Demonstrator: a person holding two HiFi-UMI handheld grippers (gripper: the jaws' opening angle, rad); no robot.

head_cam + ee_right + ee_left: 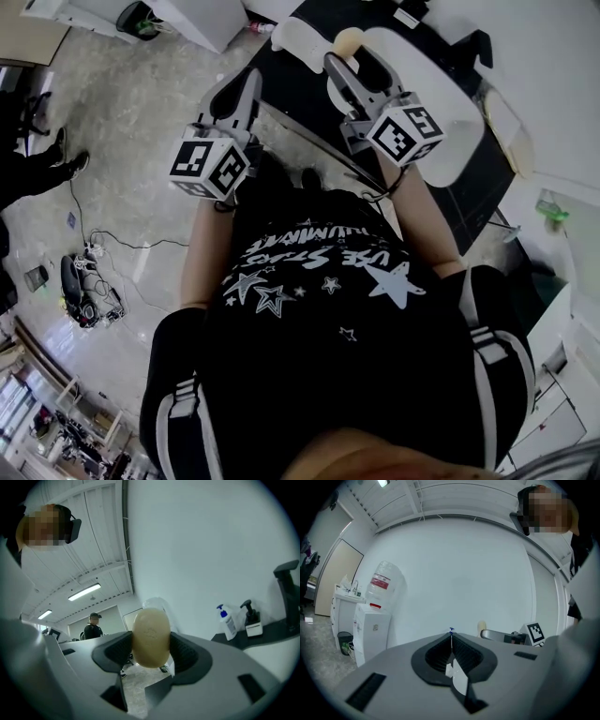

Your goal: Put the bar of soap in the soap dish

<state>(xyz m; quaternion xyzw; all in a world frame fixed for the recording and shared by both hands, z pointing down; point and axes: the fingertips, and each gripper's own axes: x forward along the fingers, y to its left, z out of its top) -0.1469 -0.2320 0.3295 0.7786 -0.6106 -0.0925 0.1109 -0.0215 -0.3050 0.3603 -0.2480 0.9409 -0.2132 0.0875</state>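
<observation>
— Where is the bar of soap [151, 638]?

— Up in the air, in the right gripper [151, 641]. It is a pale cream oval standing on end, and the two dark ribbed pads press on its sides. The jaws are clenched on it, with about half of the bar sticking out past them.

— Does the head view show it too?

— Yes, as a small cream tip [347, 39] at the end of the right gripper [352, 56], raised in front of the person's black star-printed shirt [328, 281]. It is over the near edge of a dark table [469, 187]. I cannot pick out a soap dish with any certainty.

— And the left gripper [451, 634]?

— Its jaws are pressed together along their whole length, with nothing between them. In the head view the left gripper [242, 89] is raised just beside the right one, apart from it.

— What lies beyond them?

— Past the right gripper there is a white wall. On a dark counter to the right stand a white pump bottle [227, 620] with a blue top and a black dispenser [250, 616]. A person in dark clothes [93, 626] stands far back to the left. Past the left gripper there is a water cooler [375, 616] against the wall, with a small bin [344, 641] beside it.
</observation>
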